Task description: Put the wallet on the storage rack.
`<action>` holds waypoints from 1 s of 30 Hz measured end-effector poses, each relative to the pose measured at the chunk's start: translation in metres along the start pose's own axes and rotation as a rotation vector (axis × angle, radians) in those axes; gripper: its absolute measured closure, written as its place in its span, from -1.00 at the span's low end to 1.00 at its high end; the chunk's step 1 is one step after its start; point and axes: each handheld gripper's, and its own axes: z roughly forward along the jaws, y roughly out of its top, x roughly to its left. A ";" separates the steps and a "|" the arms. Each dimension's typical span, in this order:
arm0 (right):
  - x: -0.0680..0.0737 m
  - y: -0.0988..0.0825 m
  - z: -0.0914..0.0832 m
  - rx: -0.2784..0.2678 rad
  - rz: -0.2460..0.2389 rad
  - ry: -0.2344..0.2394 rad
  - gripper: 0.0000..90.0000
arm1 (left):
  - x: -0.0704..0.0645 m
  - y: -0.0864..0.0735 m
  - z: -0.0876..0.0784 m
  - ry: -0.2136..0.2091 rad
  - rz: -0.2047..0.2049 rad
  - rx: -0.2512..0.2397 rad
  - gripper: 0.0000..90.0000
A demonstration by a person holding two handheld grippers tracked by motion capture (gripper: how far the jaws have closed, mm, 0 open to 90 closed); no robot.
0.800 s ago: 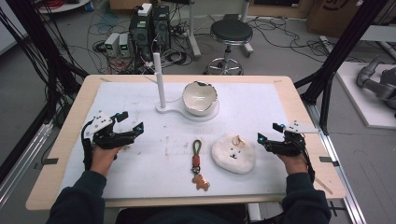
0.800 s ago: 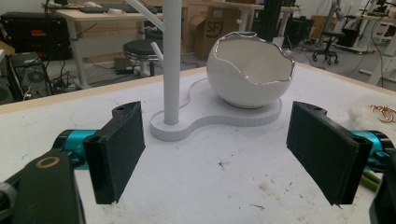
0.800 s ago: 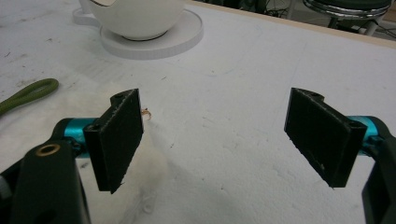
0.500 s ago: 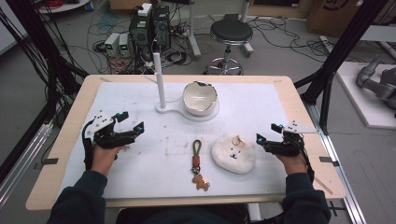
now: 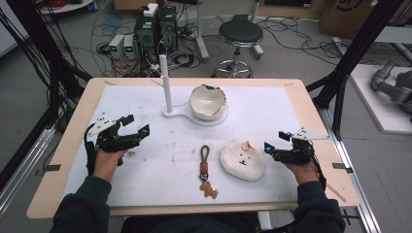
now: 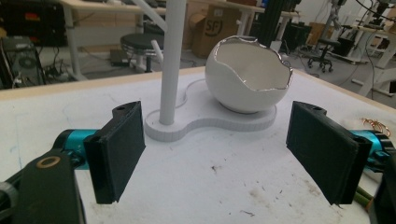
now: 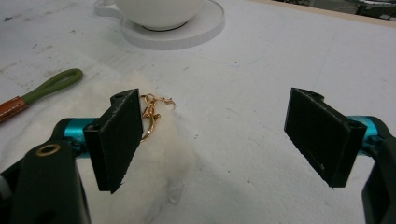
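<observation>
The right tongs [image 5: 270, 146] have crept slightly leftward, now close beside the white pad [image 5: 243, 160]; nothing else has shifted.

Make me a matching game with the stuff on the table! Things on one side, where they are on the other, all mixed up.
Things:
1. eggshell bowl
2. gold jewellery
3. keychain
4. white post

Places:
A. on the fluffy white pad
B. flat on the mat, left of the pad
C. upright at the stand's left end
D. on the stand's round end

Pairs: 1-D, 2-A, 3-B, 4-C
</observation>
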 end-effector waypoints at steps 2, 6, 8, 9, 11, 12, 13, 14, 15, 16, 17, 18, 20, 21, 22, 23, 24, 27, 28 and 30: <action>0.002 0.000 0.003 0.015 0.006 0.016 -0.56 | -0.002 0.000 0.000 -0.006 0.010 0.000 -0.57; 0.009 0.000 0.010 0.050 -0.009 0.043 -0.55 | -0.005 -0.005 0.002 -0.019 0.020 0.031 -0.57; 0.012 0.000 0.014 0.068 -0.008 0.072 -0.55 | -0.006 -0.006 0.003 -0.021 0.019 0.044 -0.57; 0.013 0.000 0.017 0.085 -0.012 0.087 -0.55 | -0.006 -0.007 0.003 -0.022 0.016 0.048 -0.57; 0.015 -0.001 0.023 0.134 -0.012 0.121 -0.55 | -0.006 -0.008 0.004 -0.022 0.014 0.054 -0.57; 0.014 -0.002 0.025 0.153 -0.004 0.144 -0.55 | -0.006 -0.008 0.004 -0.022 0.015 0.056 -0.57; 0.014 -0.004 0.027 0.174 0.005 0.168 -0.55 | -0.006 -0.008 0.004 -0.022 0.012 0.056 -0.56; 0.014 -0.005 0.028 0.200 0.010 0.184 -0.54 | -0.006 -0.008 0.004 -0.022 0.010 0.058 -0.56; 0.014 -0.007 0.030 0.232 0.012 0.199 -0.50 | -0.006 -0.009 0.004 -0.025 0.008 0.061 -0.56; 0.014 -0.010 0.032 0.257 0.003 0.213 -0.39 | -0.006 -0.010 0.005 -0.027 0.005 0.064 -0.55; 0.015 -0.012 0.034 0.291 -0.007 0.231 -0.36 | -0.006 -0.010 0.005 -0.031 0.008 0.067 -0.55; 0.015 -0.015 0.037 0.323 -0.019 0.230 -0.35 | -0.007 -0.010 0.006 -0.033 0.009 0.071 -0.54; 0.014 -0.015 0.037 0.329 -0.022 0.230 -0.21 | -0.008 -0.010 0.006 -0.035 0.007 0.074 -0.53; 0.013 -0.014 0.037 0.332 -0.016 0.241 -0.07 | -0.008 -0.010 0.007 -0.041 0.007 0.077 -0.53; 0.012 -0.014 0.038 0.331 -0.013 0.252 0.06 | -0.009 -0.010 0.008 -0.044 0.008 0.079 -0.52; 0.013 -0.013 0.037 0.331 -0.012 0.262 0.26 | -0.010 -0.011 0.009 -0.050 0.007 0.084 -0.51; 0.014 -0.012 0.036 0.320 -0.028 0.276 0.42 | -0.012 -0.011 0.010 -0.055 0.007 0.088 -0.51; 0.019 -0.008 0.033 0.281 -0.080 0.278 0.63 | -0.018 -0.010 0.014 -0.080 0.010 0.094 -0.49; 0.022 -0.006 0.032 0.262 -0.095 0.279 0.64 | -0.020 -0.010 0.016 -0.094 0.010 0.098 -0.49; 0.027 0.001 0.029 0.198 -0.128 0.289 0.66 | -0.026 -0.010 0.020 -0.127 0.021 0.108 -0.46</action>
